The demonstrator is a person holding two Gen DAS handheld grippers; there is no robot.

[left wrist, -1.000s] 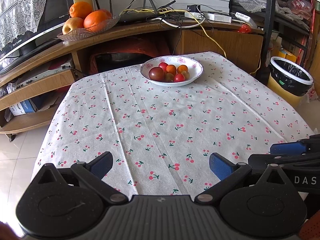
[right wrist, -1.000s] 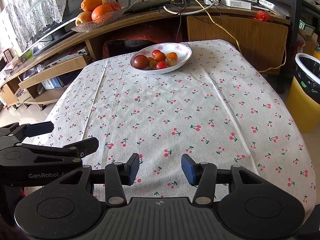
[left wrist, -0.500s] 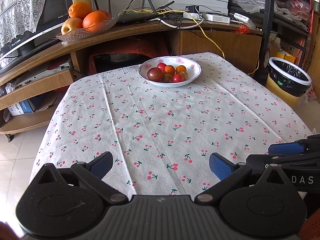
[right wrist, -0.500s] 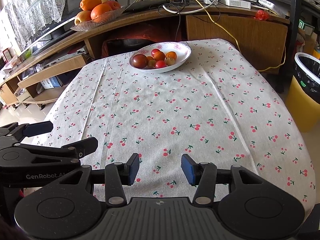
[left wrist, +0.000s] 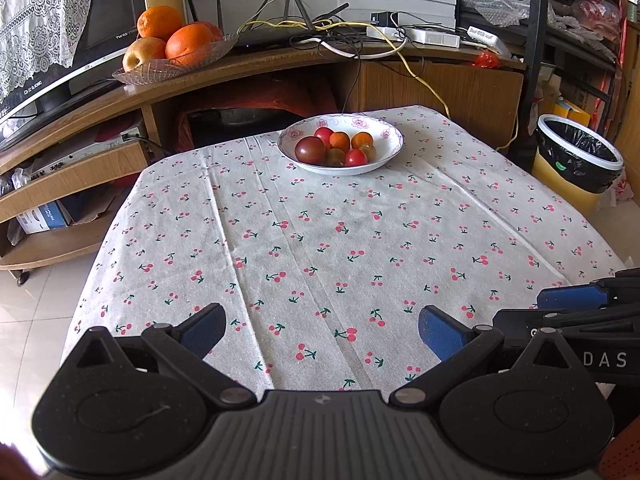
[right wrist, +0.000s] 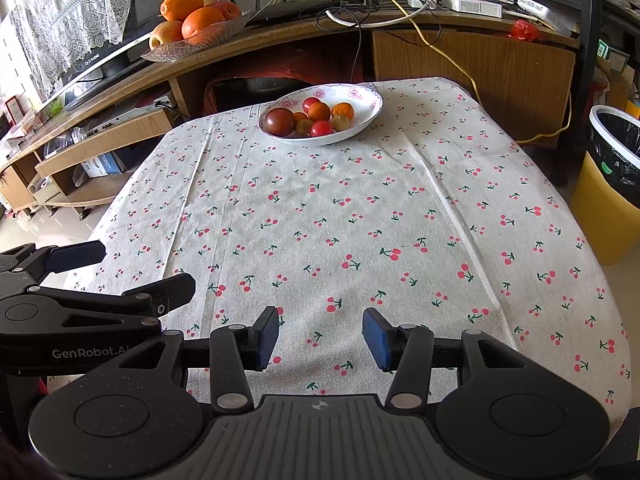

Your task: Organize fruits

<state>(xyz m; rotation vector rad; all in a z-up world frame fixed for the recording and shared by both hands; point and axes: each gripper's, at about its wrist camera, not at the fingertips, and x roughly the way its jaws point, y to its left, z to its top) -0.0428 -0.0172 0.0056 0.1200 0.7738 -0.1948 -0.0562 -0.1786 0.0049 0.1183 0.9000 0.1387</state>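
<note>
A cherry-print tablecloth (left wrist: pixel 320 240) covers the table; at its far edge sits a bowl (left wrist: pixel 386 156) of tomatoes (left wrist: pixel 310 149). Near, side by side, left gripper (left wrist: pixel 320 330) and right gripper (right wrist: pixel 321 338) hover level, jaws spread, empty

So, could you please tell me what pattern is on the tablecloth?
Small red cherries with green stems on the off-white tablecloth; clearest in the right wrist view.

Bin (right wrist: pixel 616 152) cut by right edge

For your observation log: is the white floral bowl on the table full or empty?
Partly full: the white floral bowl holds several small tomatoes, red, orange and dark, heaped at its centre.
</note>
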